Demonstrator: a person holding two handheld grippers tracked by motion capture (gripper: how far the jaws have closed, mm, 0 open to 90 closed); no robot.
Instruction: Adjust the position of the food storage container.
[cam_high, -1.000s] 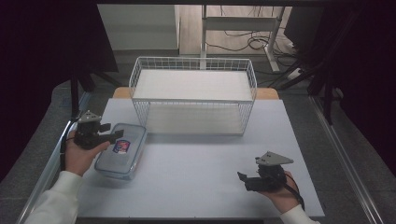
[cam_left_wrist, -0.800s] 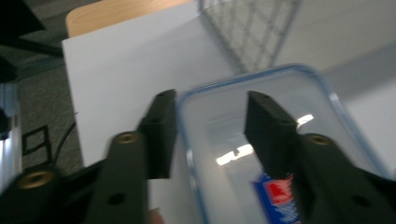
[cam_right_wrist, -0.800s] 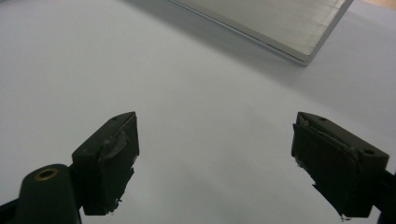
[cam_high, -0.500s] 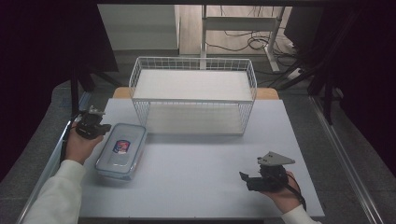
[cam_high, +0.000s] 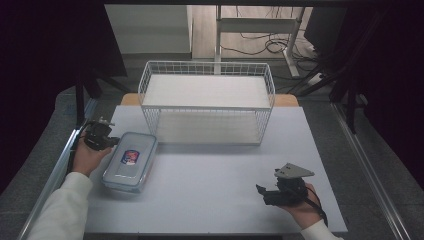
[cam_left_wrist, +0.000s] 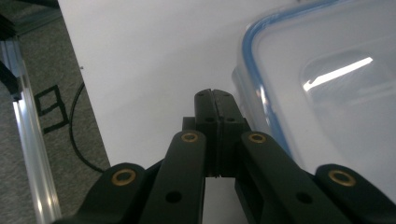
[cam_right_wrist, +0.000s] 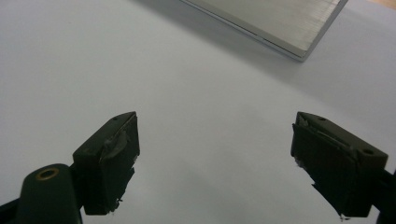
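Note:
A clear plastic container with a blue-rimmed lid and a small label lies on the white table at the left. My left gripper rests just left of the container's far corner, beside it and apart. In the left gripper view the container is at the right, and the left gripper is shut with its pads pressed together and nothing between them. My right gripper lies near the table's front right, pointing left. It stands open over bare table.
A white wire basket stands at the back middle of the table. A metal rail runs along the table's left edge, with a cable on the floor beside it. In the right gripper view a brushed metal slab lies ahead.
My left hand has drawn back off the container's far left corner, to the left and down toward the table. The container and the right gripper have stayed put.

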